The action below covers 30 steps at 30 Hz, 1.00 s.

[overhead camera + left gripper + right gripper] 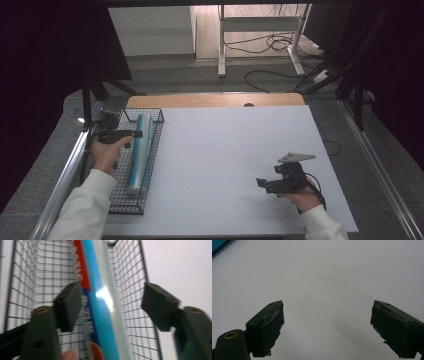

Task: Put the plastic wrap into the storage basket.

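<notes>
— High view first: where is the blue box being kept?
— It is lying in the wire basket, under the left claw, spread apart.
— Right claw?
— Being held apart above the desk.

Wire basket walls hem the blue box.

The long box is bright blue with a pale, glossy strip along one side, a red band bearing white lettering and a red-orange patch (partly cut off). The wire basket is black grid mesh. The table is plain white, its far edge bare wood.
</notes>
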Each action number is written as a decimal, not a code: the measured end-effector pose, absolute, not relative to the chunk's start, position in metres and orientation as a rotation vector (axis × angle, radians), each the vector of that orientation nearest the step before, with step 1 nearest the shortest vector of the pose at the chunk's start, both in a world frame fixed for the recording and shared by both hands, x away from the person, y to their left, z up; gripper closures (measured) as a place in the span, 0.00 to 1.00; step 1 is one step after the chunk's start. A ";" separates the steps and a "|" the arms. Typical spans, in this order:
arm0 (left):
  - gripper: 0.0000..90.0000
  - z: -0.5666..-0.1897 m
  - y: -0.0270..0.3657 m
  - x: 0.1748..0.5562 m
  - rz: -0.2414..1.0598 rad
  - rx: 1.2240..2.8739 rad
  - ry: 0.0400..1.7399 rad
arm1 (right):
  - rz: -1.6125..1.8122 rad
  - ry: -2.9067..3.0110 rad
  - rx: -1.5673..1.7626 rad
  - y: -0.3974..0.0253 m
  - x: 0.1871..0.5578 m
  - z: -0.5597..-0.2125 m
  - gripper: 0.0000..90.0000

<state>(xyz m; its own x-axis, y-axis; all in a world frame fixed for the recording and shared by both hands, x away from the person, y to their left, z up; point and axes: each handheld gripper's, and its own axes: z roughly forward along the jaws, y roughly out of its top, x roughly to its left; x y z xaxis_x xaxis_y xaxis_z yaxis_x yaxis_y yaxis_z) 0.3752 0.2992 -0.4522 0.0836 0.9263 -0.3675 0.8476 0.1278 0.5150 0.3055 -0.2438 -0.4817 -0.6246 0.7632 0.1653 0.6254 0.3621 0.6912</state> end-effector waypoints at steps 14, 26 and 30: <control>0.23 -0.432 0.265 0.307 0.290 1.900 1.439 | 1.121 2.424 1.263 -0.248 0.304 -0.479 0.13; 0.23 -0.436 0.240 0.248 0.227 1.937 1.145 | 1.195 2.384 1.149 -0.259 0.290 -0.475 0.13; 0.22 -0.445 0.232 0.227 0.258 2.031 1.084 | 1.195 2.355 1.123 -0.268 0.283 -0.481 0.13</control>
